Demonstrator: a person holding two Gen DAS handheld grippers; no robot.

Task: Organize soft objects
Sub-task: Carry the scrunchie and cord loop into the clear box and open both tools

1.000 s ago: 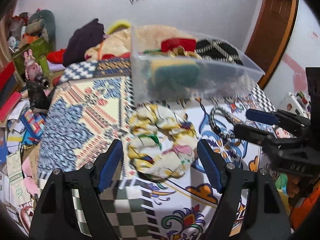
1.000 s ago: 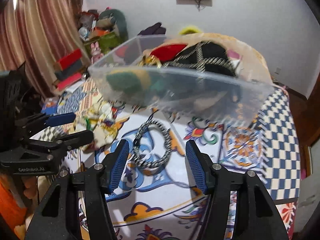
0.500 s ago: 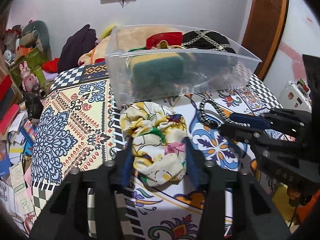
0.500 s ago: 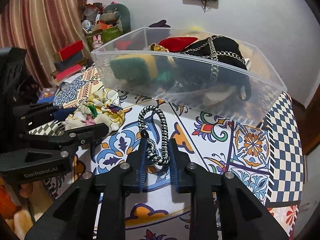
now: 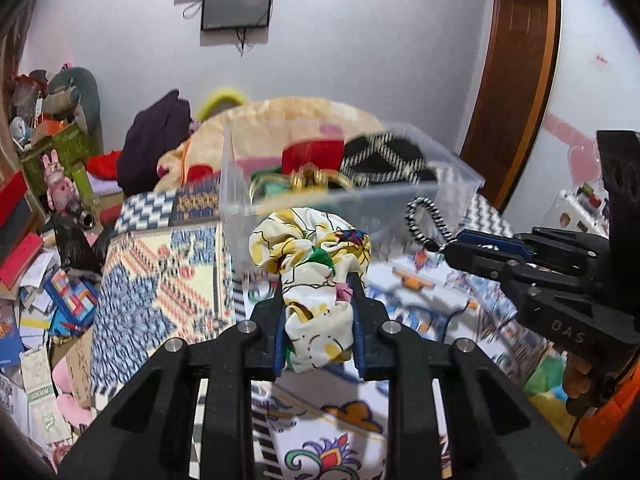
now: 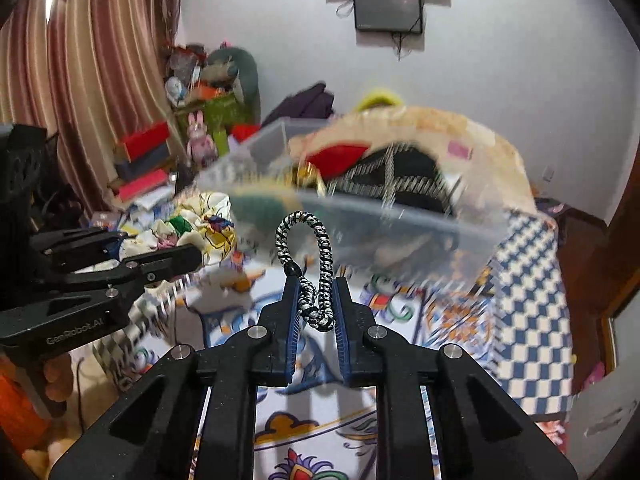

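Note:
My left gripper is shut on a yellow floral fabric scrunchie and holds it up above the patterned table. My right gripper is shut on a black-and-white braided loop, also lifted. Each shows in the other view: the braided loop at the right, the scrunchie at the left. Behind both stands a clear plastic bin with red, green and black-and-white soft items inside; it also shows in the right wrist view.
The table carries a colourful patterned cloth. A heap of clothes and a beige blanket lies behind the bin. Books, boxes and toys crowd the left side. A wooden door frame stands at the right.
Both grippers closed on their objects, the left on the scrunchie and the right on the braided loop, and lifted them off the table toward the bin.

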